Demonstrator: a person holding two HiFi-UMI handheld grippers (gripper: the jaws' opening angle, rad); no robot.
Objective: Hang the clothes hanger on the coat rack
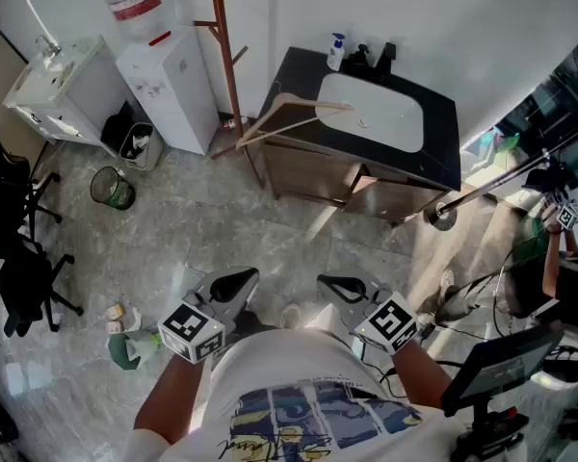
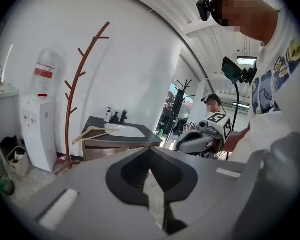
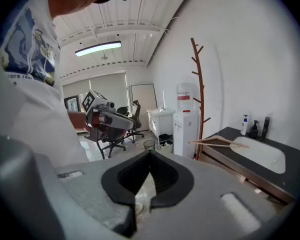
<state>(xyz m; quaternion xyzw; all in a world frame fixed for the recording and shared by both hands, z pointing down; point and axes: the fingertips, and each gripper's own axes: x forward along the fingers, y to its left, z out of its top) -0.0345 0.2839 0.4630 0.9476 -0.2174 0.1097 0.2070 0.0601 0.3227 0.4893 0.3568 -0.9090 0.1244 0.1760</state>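
Note:
A wooden clothes hanger (image 1: pixel 291 114) lies on the left end of the dark sink counter (image 1: pixel 443 147), partly over its edge. The brown branch-style coat rack (image 1: pixel 227 61) stands just left of the counter, against the wall. Both show in the left gripper view, hanger (image 2: pixel 93 132) and rack (image 2: pixel 75 96), and in the right gripper view, hanger (image 3: pixel 218 142) and rack (image 3: pixel 199 91). My left gripper (image 1: pixel 239 280) and right gripper (image 1: pixel 333 284) are held close to the person's body, far from the hanger. Each one's jaws, left (image 2: pixel 150 152) and right (image 3: pixel 150 155), are shut with nothing between them.
A white water dispenser (image 1: pixel 170 83) stands left of the rack, with a white cabinet (image 1: pixel 56 92) and a bin (image 1: pixel 113 188) further left. An office chair (image 1: pixel 17 258) is at the left edge. A stand's pole (image 1: pixel 501 179) and another person (image 1: pixel 559 258) are at the right.

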